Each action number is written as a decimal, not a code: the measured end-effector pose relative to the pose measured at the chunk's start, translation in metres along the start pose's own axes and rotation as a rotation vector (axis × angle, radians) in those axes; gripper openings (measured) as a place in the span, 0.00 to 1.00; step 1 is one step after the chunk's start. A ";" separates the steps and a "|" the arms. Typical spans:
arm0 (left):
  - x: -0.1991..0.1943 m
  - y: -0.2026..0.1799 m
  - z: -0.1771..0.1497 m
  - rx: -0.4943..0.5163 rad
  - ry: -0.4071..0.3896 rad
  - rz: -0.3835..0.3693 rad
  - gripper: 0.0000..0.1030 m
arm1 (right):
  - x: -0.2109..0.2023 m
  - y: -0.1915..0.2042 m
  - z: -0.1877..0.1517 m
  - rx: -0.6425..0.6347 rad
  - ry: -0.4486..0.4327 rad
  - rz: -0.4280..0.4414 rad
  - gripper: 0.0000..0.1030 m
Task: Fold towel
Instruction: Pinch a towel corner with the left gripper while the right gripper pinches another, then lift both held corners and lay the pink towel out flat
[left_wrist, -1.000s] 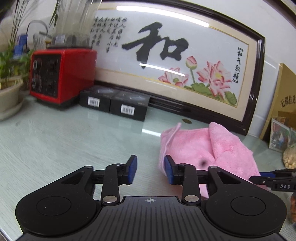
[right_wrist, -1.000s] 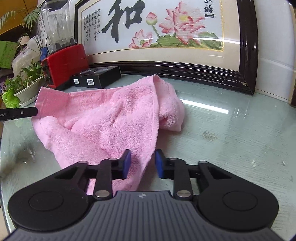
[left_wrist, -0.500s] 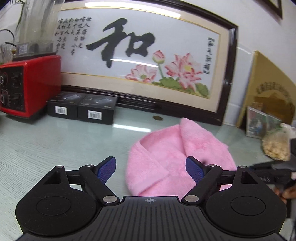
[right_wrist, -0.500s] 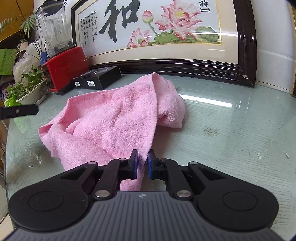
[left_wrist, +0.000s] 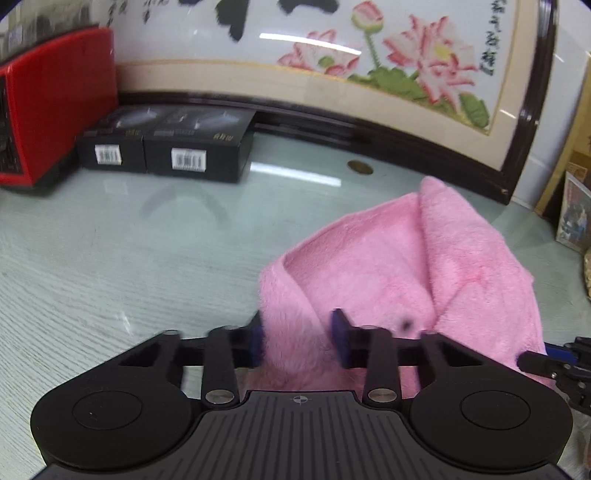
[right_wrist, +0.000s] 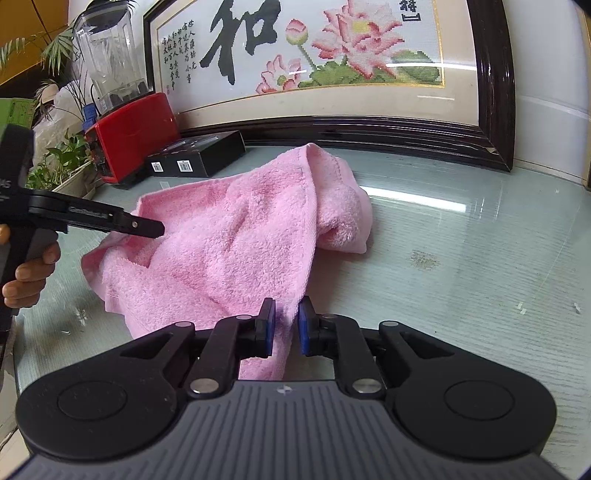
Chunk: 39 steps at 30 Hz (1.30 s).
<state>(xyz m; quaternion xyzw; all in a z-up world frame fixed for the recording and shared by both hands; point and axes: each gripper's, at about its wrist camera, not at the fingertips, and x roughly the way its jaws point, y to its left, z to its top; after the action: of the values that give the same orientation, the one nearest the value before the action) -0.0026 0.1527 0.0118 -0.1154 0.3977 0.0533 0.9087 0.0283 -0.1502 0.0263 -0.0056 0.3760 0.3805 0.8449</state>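
Observation:
A pink towel (left_wrist: 406, 266) lies crumpled on the glass table (left_wrist: 129, 258); it also shows in the right wrist view (right_wrist: 240, 229). My left gripper (left_wrist: 298, 341) has its jaws a hand's width apart around the towel's near left corner, with cloth between the pads. It also shows from the side in the right wrist view (right_wrist: 147, 227), at the towel's left edge. My right gripper (right_wrist: 283, 328) has its jaws close together with the towel's near edge between them. Its tip shows at the right edge of the left wrist view (left_wrist: 543, 360).
A framed lotus embroidery (right_wrist: 332, 74) leans on the back wall. Two black boxes (left_wrist: 166, 147) and a red blender base (left_wrist: 48, 103) stand at the back left. Potted plants (right_wrist: 62, 166) are at the far left. Small pictures and boxes (left_wrist: 576, 206) stand at the right.
My left gripper moved forward onto the towel's corner and its jaws narrowed around it. My right gripper's jaws opened slightly from nearly shut, still on the towel's near edge.

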 end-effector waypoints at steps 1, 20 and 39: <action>0.001 0.003 0.000 -0.004 0.001 -0.003 0.11 | 0.000 0.000 0.000 0.000 0.000 0.004 0.20; -0.037 -0.002 0.004 -0.132 -0.134 -0.204 0.07 | -0.023 -0.008 0.004 0.093 -0.147 0.042 0.03; -0.122 -0.050 0.089 -0.144 -0.345 -0.267 0.09 | -0.199 -0.022 0.064 0.287 -0.690 -0.083 0.04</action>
<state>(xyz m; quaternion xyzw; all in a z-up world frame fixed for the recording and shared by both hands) -0.0127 0.1258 0.1680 -0.2208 0.2129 -0.0202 0.9516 -0.0022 -0.2739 0.1936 0.2263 0.1182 0.2688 0.9287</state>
